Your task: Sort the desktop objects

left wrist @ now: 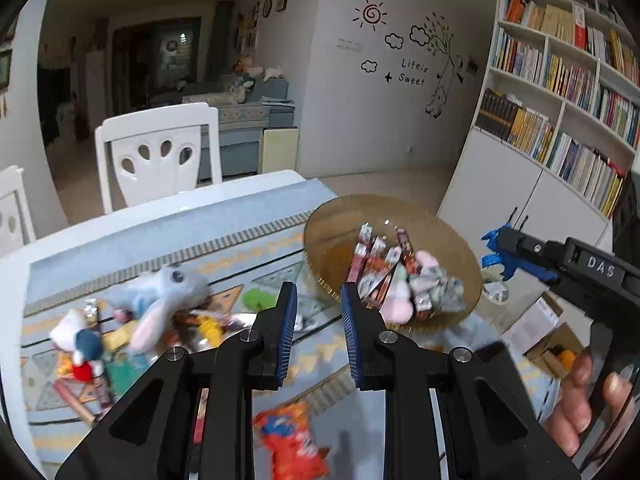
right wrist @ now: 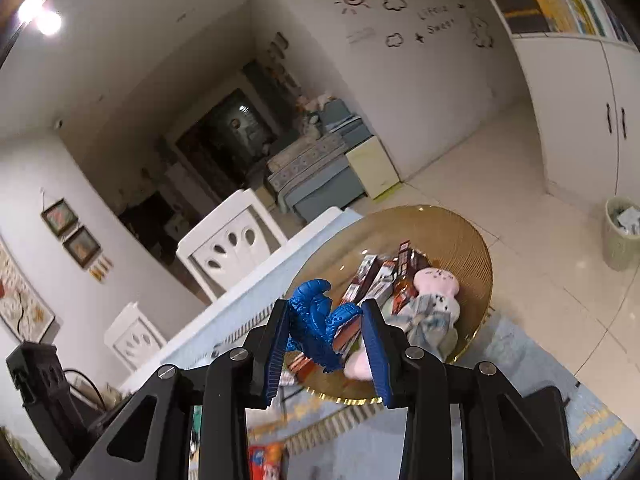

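An amber glass bowl (left wrist: 352, 204) (right wrist: 472, 236) at the table's far right end holds several snack packs (left wrist: 376, 264) and a pink plush (right wrist: 436, 282). My right gripper (right wrist: 324, 332) is shut on a blue toy dinosaur (right wrist: 316, 320) and hangs over the bowl's near rim. In the left wrist view the same gripper (left wrist: 500, 248) comes in from the right with a hand (left wrist: 580, 392) on its handle. My left gripper (left wrist: 318, 300) hovers over the table, its jaws nearly together with nothing between them. A grey-blue plush rabbit (left wrist: 172, 288) lies among scattered toys on the left.
An orange snack packet (left wrist: 294, 440) (right wrist: 264, 460) lies on the patterned cloth (left wrist: 248, 252) near the front. White chairs (left wrist: 160, 152) stand behind the table. A bookcase (left wrist: 560, 92) lines the right wall, a cardboard box (left wrist: 556, 348) sits on the floor, and a bin (right wrist: 620, 236) stands farther off.
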A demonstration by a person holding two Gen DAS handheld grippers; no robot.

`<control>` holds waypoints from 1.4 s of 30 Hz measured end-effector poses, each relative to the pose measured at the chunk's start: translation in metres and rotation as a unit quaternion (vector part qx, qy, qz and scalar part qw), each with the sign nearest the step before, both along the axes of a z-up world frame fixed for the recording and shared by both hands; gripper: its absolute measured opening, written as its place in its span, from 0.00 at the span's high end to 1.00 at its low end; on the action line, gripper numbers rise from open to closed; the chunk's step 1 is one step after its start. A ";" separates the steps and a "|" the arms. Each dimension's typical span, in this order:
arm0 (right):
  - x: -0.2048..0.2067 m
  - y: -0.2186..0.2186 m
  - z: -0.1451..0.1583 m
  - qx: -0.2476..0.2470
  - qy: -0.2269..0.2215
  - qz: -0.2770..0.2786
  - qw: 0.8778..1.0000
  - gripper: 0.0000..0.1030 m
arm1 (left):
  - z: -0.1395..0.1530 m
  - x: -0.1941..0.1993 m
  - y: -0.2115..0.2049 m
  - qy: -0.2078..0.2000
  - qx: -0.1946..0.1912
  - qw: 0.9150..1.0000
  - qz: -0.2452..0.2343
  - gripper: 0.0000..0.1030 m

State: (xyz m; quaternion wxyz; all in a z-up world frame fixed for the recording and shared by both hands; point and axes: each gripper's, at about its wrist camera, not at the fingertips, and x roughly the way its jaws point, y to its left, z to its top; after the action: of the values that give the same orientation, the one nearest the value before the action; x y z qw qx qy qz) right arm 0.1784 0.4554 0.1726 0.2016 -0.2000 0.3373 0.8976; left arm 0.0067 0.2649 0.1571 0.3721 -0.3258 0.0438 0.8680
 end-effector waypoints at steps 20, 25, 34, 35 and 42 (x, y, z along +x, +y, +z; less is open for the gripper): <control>-0.039 0.055 -0.077 -0.084 -0.010 -0.016 0.996 0.46 | -0.068 -0.039 0.040 -0.089 0.017 0.996 -0.002 0.70; -0.039 0.052 -0.078 -0.086 -0.011 -0.006 0.996 0.46 | -0.072 -0.033 0.041 -0.075 -0.007 0.997 0.010 0.70; -0.031 0.045 -0.073 -0.092 -0.012 0.002 0.996 0.45 | -0.065 -0.026 0.035 -0.062 -0.018 0.998 0.011 0.70; -0.029 0.042 -0.072 -0.091 -0.013 0.005 0.996 0.45 | -0.065 -0.025 0.032 -0.062 -0.019 0.998 0.014 0.70; -0.019 0.014 -0.063 -0.082 -0.021 0.034 0.996 0.45 | -0.058 -0.009 0.009 -0.053 -0.026 0.998 0.033 0.70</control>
State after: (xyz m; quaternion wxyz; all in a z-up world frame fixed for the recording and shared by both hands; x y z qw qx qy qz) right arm 0.1597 0.4692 0.1096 0.1606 -0.2461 0.3979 0.8691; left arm -0.0020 0.2740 0.0995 0.3359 -0.3825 0.0360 0.8600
